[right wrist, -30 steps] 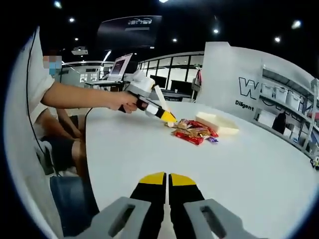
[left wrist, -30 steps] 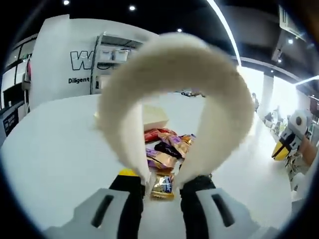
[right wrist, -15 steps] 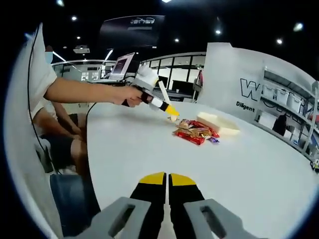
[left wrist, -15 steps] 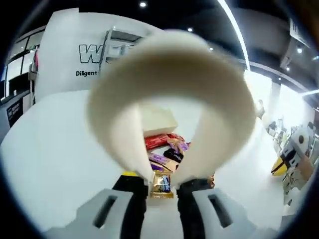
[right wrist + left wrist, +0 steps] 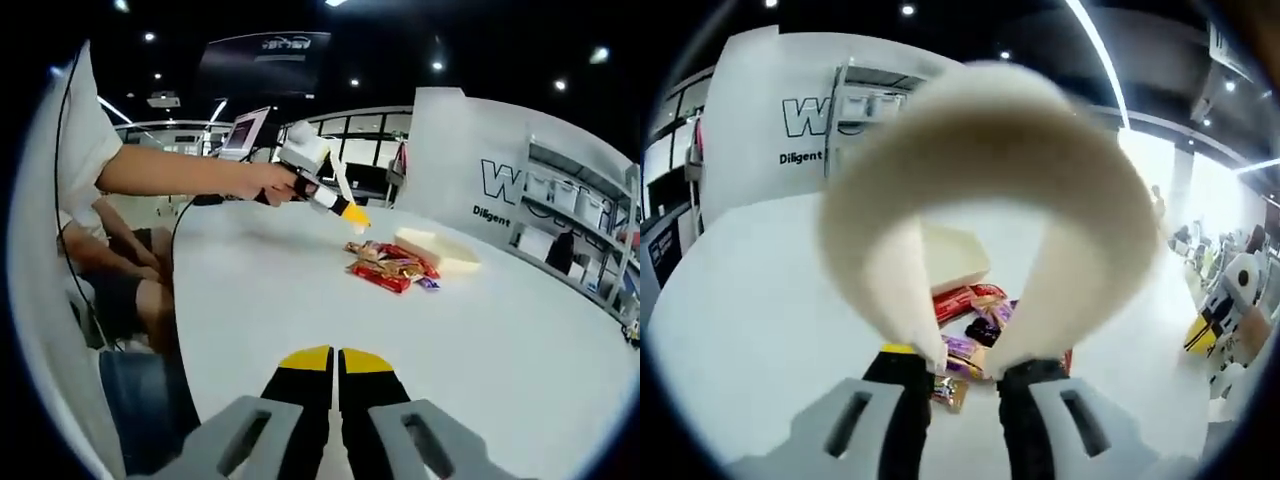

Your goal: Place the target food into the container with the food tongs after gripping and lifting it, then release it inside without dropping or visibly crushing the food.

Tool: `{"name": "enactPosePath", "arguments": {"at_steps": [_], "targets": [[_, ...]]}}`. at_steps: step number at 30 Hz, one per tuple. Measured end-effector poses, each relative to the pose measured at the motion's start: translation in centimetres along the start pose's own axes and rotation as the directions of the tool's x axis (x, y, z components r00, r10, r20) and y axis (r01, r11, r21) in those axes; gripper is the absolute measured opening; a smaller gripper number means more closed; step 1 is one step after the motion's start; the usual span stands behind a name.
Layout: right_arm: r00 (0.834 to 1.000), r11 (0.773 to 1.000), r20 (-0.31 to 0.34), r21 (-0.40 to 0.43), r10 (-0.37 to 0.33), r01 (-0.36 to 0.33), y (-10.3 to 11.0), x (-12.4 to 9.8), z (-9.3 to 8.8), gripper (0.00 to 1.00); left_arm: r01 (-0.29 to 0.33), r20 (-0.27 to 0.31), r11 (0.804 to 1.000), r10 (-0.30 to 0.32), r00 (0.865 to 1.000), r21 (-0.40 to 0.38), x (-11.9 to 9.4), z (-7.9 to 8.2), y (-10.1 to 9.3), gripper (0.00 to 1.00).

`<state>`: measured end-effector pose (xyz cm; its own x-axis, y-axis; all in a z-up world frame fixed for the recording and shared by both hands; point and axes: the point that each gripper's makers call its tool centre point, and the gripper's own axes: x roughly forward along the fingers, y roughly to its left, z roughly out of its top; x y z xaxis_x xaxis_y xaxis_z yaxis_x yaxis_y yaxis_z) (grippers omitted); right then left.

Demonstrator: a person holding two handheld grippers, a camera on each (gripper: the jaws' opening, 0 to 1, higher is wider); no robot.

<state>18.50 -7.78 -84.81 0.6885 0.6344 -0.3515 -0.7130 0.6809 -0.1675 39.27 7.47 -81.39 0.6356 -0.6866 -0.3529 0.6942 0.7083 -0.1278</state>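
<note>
Left gripper view: the left gripper (image 5: 965,375) holds a pair of cream food tongs (image 5: 990,190) between its two black jaws. The jaws are pressed against the outer faces of the tong arms. The bent loop of the tongs rises toward the lens and covers much of the frame. The tong tips (image 5: 965,358) stand slightly apart, and they appear empty, though blur near the tips makes this uncertain.

Beyond and below the tips, a pile of wrapped snack bars (image 5: 975,325) lies on the white tabletop (image 5: 750,300). The wrappers are red, purple and gold. One gold wrapped bar (image 5: 950,392) lies between the jaws at the near edge of the pile, resting on the tabletop. A shallow cream container (image 5: 952,268) sits just beyond the pile, touching or nearly touching it.

Right gripper view: the right gripper (image 5: 337,362) is closed on nothing, its yellow-tipped jaws meeting edge to edge above the tabletop (image 5: 300,300). The person's hand (image 5: 268,183) holds the left gripper (image 5: 325,185) raised above the tabletop, with the tongs (image 5: 340,185) angled down toward the pile. The yellow jaw tip is clear of the food. The snack bars (image 5: 390,265) lie in one cluster near the middle of the tabletop, and the container (image 5: 440,250) sits just beside them on the far side. No bar is visible inside the container
</note>
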Motion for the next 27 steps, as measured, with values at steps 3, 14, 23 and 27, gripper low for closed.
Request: {"name": "enactPosePath", "arguments": {"at_steps": [3, 14, 23, 27], "targets": [[1.000, 1.000, -0.001, 0.004, -0.002, 0.002, -0.1, 0.0, -0.1, 0.00, 0.030, 0.019, 0.999, -0.030, 0.999, -0.019, -0.4, 0.5, -1.0, 0.24], [0.989, 0.996, 0.125, 0.040, 0.073, -0.078, -0.2, 2.8, 5.7, 0.00, 0.151, 0.030, 0.988, -0.152, 0.988, 0.029, -2.0, -0.7, -8.0, 0.25], [0.961, 0.984, 0.214, 0.008, 0.174, -0.180, 2.0, 5.5, 11.3, 0.01, 0.220, -0.018, 0.974, -0.220, 0.975, 0.055, -2.7, -3.1, -11.4, 0.25], [0.935, 0.963, 0.234, -0.042, 0.267, -0.265, 3.9, 6.3, 12.7, 0.05, 0.283, -0.038, 0.957, -0.280, 0.959, 0.068, -3.5, -3.5, -13.8, 0.26]]}}
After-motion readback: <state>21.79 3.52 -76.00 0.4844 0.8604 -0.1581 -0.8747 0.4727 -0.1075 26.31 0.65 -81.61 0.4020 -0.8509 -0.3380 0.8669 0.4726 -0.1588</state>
